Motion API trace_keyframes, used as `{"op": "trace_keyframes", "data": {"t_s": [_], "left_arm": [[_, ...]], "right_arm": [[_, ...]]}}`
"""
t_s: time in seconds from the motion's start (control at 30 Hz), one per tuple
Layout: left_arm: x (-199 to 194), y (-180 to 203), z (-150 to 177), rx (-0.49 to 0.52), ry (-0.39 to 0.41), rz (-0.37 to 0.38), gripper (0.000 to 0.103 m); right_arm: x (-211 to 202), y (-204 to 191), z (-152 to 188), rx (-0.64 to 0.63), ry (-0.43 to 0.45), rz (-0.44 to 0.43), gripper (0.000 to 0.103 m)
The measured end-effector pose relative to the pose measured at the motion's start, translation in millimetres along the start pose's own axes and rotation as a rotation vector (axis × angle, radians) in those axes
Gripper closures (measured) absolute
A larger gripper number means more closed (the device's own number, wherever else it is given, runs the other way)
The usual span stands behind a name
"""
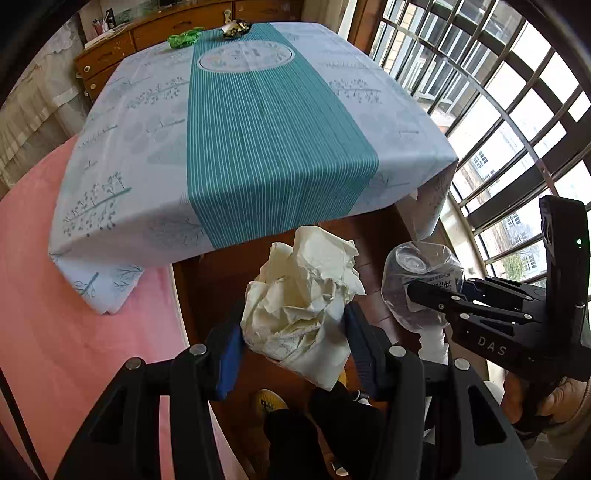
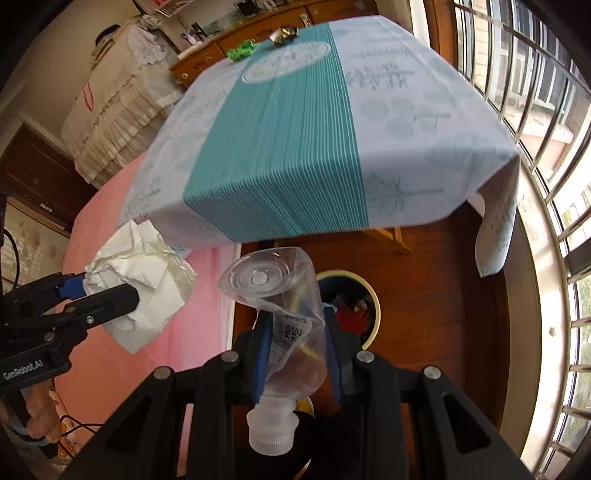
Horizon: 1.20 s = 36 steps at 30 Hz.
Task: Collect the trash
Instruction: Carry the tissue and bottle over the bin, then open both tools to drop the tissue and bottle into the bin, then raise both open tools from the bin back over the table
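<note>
A: Big picture first: the table point(image 1: 258, 122) fills the view, draped in a pale cloth point(image 2: 424, 122) with a teal striped band down the middle.

B: And beside it, to the left, a pink sheet point(image 1: 74, 314). Barred windows point(image 2: 535, 110) curve round on the right.

A: Below the table edge, dark wood floor point(image 2: 443, 295), and on it a bin point(image 2: 373, 295) with a pale rim, red and blue scraps inside.

B: Now the tools. The left gripper point(image 1: 295, 328) is about half open, its blue pads pressed on both sides of a paper wad point(image 1: 306, 291).

A: Crumpled, off-white, and off the table, up over the floor by the pink sheet.

B: The right gripper point(image 2: 295, 332) is closed much narrower, pinching a bottle point(image 2: 284, 314), clear plastic, squashed, base away from the camera, white cap point(image 2: 269, 432) toward it.

A: That bottle hangs near the bin, just in front of it in the right view.

B: Far end of the table: a green wrapper point(image 1: 184, 37) and a dark foil scrap point(image 1: 236, 28), near each other, both untouched.
</note>
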<state>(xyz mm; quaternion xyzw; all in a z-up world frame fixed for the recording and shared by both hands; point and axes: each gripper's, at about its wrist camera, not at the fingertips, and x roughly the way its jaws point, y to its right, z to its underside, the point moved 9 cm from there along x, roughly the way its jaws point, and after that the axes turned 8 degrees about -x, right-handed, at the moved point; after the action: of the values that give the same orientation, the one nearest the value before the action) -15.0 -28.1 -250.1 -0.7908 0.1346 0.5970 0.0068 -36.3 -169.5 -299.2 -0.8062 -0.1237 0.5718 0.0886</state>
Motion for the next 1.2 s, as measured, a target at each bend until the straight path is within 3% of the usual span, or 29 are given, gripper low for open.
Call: {"op": "trace_keyframes", "data": {"t_s": [0.1,0.3,0.47,0.7,0.8,0.87,1.0,1.07,1.2], "left_arm": [[44,-7,25,0.014,-0.031,-0.02,0.053],[146,-23,66,-0.052,-0.146,-0.016,0.053],[220,-29,75,-0.071,-0.173,-0.033,0.052],[303,-33,71,-0.074,-0.186,-0.074,0.049],[326,-39,70,-0.096,-0.186,-0.085,0.045],[337,-43,71,-0.11,-0.199,-0.086,0.037],[345,-56,65,-0.153,-0.214,-0.084,0.017],[343,-60,64,-0.161,-0.198,-0.093,0.008],[329,-64,59,-0.156,-0.166,-0.103,0.008]], "right_arm": [[50,10,34,0.062,-0.085,0.011,0.076],[134,35,75,0.127,-0.187,0.04,0.076],[192,58,83,0.132,-0.219,0.063,0.076],[250,79,67,0.139,-0.213,0.069,0.076],[268,85,62,0.165,-0.212,0.055,0.074],[275,89,59,0.192,-0.211,0.057,0.074],[285,92,55,0.214,-0.21,0.074,0.053],[286,91,54,0.217,-0.2,0.07,0.053],[285,88,50,0.208,-0.193,0.073,0.053]]}}
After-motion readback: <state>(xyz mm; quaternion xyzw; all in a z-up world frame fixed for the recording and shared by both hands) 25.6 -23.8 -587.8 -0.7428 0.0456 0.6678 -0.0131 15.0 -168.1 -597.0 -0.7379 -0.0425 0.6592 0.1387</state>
